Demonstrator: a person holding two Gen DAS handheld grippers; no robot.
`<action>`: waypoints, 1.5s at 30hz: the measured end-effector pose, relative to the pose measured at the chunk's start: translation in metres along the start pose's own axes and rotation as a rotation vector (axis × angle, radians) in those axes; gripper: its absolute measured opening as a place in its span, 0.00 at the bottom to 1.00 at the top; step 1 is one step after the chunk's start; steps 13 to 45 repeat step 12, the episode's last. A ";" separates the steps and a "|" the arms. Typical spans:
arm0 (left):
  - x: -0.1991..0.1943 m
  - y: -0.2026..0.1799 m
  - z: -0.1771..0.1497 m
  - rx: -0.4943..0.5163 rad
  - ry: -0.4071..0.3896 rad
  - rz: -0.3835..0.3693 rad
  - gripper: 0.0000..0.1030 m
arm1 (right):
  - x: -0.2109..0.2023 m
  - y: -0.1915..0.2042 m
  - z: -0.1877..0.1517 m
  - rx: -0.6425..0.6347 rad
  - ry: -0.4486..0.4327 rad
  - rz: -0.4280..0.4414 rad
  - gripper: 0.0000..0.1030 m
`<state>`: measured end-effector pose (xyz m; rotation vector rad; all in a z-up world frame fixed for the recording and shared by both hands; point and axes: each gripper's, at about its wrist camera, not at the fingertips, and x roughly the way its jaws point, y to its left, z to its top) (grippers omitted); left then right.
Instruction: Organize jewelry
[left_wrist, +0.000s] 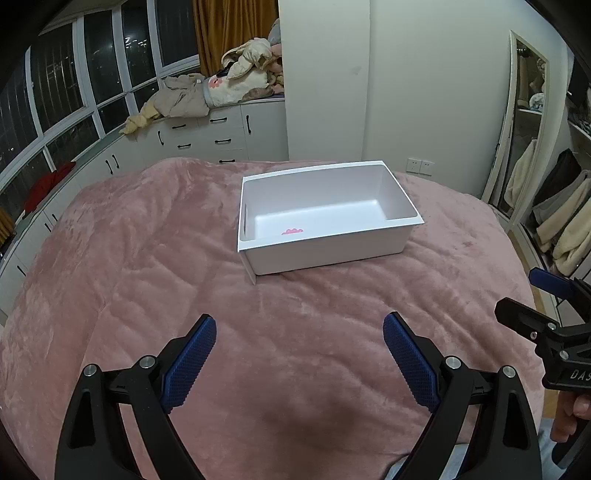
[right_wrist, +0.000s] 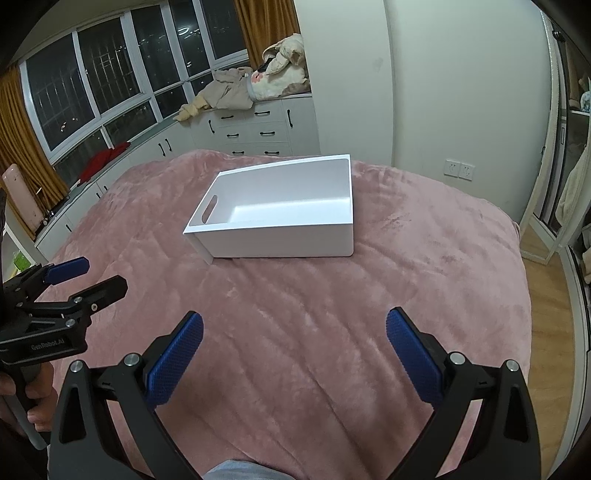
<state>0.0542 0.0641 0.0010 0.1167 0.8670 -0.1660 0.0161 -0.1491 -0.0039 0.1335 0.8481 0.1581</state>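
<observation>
Hovering low over the pink plush blanket (left_wrist: 155, 258), the left gripper (left_wrist: 299, 325) has its jaws spread wide, the blue textured pads (left_wrist: 192, 362) holding nothing. Beside it the right gripper (right_wrist: 294, 321) hangs at about the same height, jaws equally wide apart and bare; each tool shows at the edge of the other's view (the right one at the left camera's right margin, a person's hand under it).

Farther out, near the middle of the bed, sits a white plastic storage bin (left_wrist: 402, 219), a rectangular open-topped box with a slot handle (right_wrist: 210, 208) cut in its left end wall. Inside, on the floor close to the near wall, lies a small pink scalloped piece (left_wrist: 292, 231); it is too small to tell what kind of jewelry it is. In the right wrist view the near wall hides that spot.

Beyond the bed a row of white drawers (left_wrist: 218, 138) runs under dark windows, with a heap of beige clothes (left_wrist: 207, 92) piled on top and a red garment (right_wrist: 105, 160) farther along.
</observation>
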 end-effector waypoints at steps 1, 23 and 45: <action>-0.001 0.000 0.000 0.000 -0.002 0.001 0.90 | 0.000 0.000 0.000 -0.001 -0.001 -0.002 0.95; -0.001 0.007 0.000 -0.026 0.013 -0.005 0.90 | 0.002 0.005 -0.006 -0.022 0.010 0.002 0.95; -0.001 0.007 0.000 -0.026 0.013 -0.005 0.90 | 0.002 0.005 -0.006 -0.022 0.010 0.002 0.95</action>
